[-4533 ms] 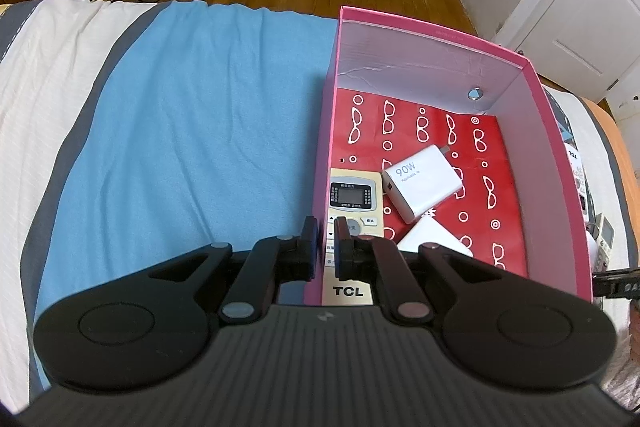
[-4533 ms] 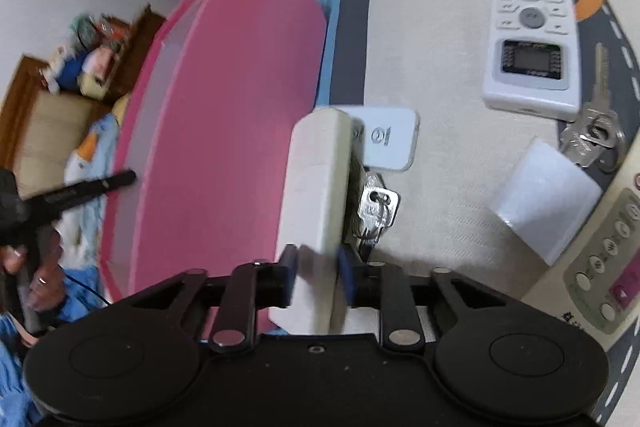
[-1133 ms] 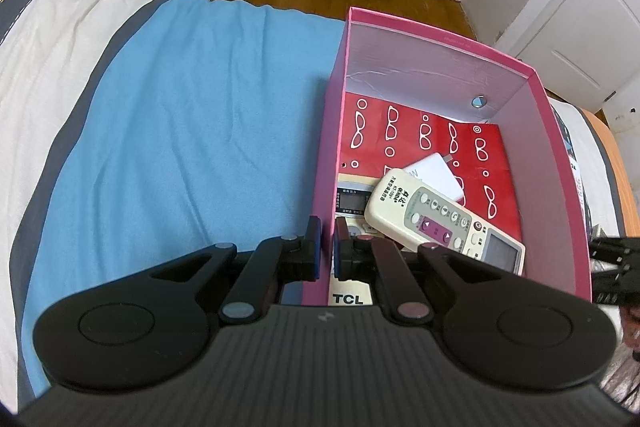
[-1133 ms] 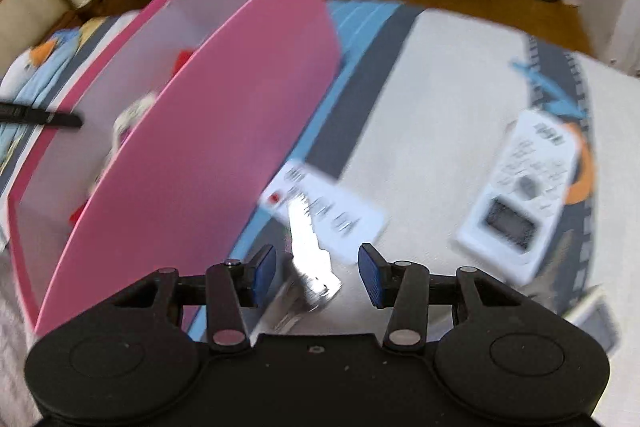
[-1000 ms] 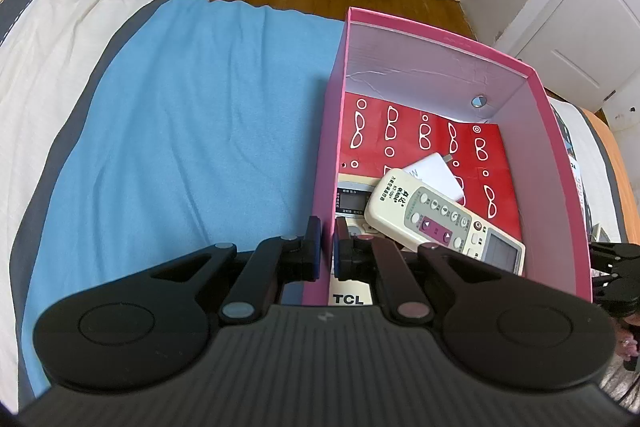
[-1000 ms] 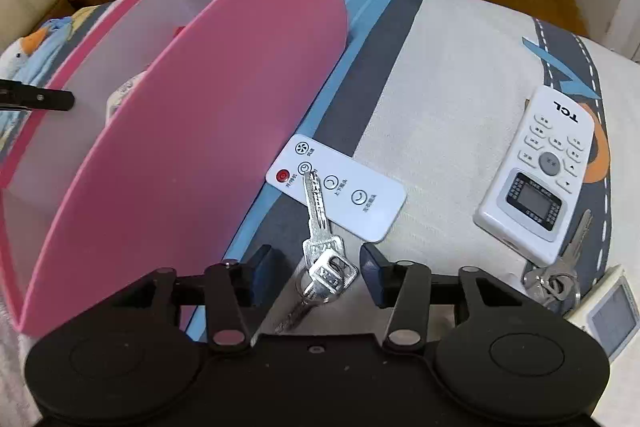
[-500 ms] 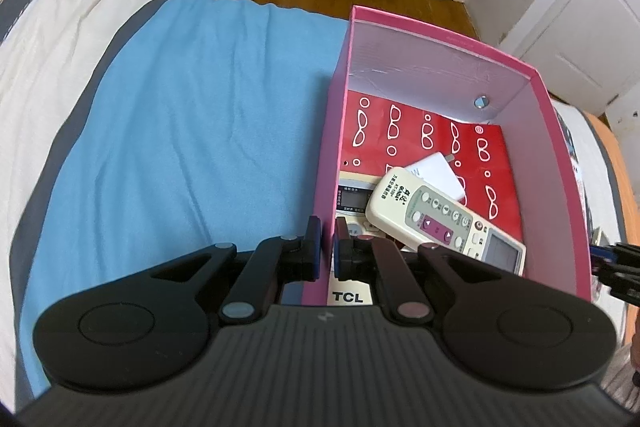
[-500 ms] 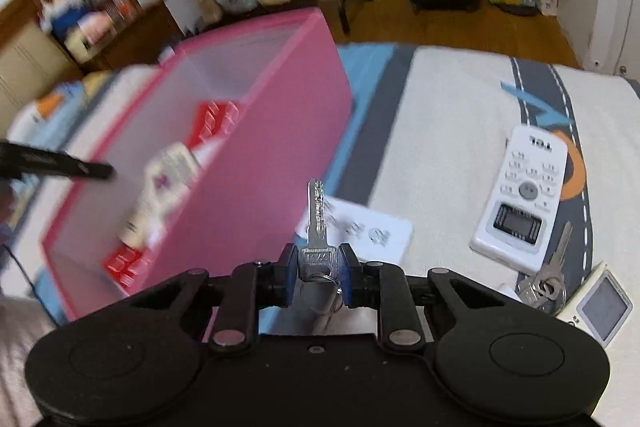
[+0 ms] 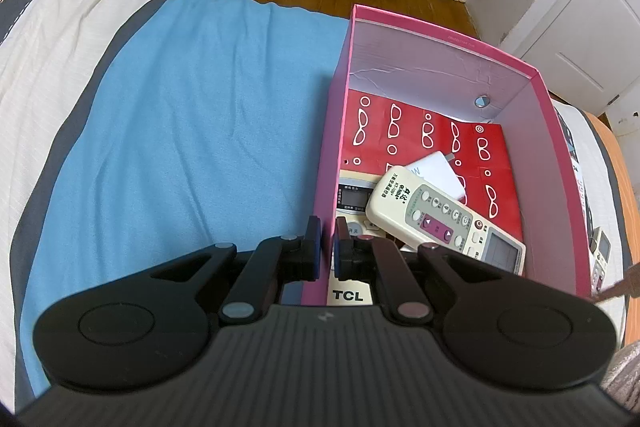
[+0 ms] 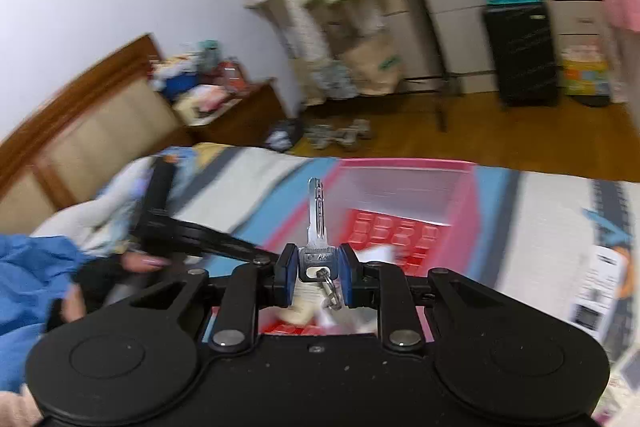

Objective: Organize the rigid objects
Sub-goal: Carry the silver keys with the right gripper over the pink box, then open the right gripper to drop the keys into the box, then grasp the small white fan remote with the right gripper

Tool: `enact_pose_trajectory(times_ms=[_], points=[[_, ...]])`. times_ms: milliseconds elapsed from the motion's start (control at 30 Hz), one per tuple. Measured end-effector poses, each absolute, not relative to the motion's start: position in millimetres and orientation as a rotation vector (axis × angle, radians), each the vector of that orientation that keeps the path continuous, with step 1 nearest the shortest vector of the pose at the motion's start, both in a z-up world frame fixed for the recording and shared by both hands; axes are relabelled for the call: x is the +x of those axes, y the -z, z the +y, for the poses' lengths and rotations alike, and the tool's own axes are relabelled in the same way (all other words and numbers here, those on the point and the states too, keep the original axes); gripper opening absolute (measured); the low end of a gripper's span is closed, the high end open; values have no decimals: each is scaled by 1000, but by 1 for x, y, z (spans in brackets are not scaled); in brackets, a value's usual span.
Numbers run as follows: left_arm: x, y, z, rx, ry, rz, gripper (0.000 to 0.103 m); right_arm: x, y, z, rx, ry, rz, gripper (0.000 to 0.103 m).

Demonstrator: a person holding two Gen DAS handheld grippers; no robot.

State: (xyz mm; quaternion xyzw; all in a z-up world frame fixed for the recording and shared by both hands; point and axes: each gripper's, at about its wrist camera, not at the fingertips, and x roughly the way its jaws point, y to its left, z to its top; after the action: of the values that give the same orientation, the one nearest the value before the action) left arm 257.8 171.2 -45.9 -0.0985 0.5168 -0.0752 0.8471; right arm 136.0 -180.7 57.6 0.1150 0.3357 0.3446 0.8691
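My right gripper [image 10: 319,269] clamps a silver key [image 10: 316,227] — my left gripper [image 9: 327,242] pinches the pink box [image 9: 448,43] wall.

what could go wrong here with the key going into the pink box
The right gripper pinches the key only by its head, with a ring dangling below, so it might twist or slip before it is over the pink box. The left gripper clamps the box's near wall, so a tug could tip or shift it. A dropped key could land on the cream remote and be hard to find among the items.
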Motion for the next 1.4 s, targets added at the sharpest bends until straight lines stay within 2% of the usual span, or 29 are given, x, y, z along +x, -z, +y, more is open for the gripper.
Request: enact_pose_trajectory(times_ms=[133, 433, 533, 600, 667, 900, 933, 1033, 1167, 1400], points=[[258, 46, 171, -215, 157, 1091, 6, 141, -49, -153, 178, -761, 758, 26], [257, 48, 174, -230, 167, 1093, 7, 149, 11, -143, 149, -747, 925, 26], [257, 48, 175, -229, 168, 1094, 7, 147, 15, -147, 91, -749, 960, 28], [257, 49, 176, -243, 170, 1097, 8, 139, 7, -160, 74, -782, 920, 29], [257, 50, 178, -255, 177, 1101, 8, 137, -1, -181, 109, -785, 885, 45], [257, 49, 176, -247, 175, 1099, 8, 157, -23, -227, 83, -606, 826, 47], [258, 49, 176, -246, 174, 1099, 8, 162, -24, -228, 38, -605, 826, 49], [258, 50, 175, -248, 171, 1099, 8, 174, -16, -223, -150, -672, 824, 65], [258, 49, 175, -246, 166, 1101, 8, 186, 21, -207, -462, -659, 824, 66], [261, 50, 175, -250, 173, 1102, 8, 205, 75, -210, -460, -725, 882, 66]])
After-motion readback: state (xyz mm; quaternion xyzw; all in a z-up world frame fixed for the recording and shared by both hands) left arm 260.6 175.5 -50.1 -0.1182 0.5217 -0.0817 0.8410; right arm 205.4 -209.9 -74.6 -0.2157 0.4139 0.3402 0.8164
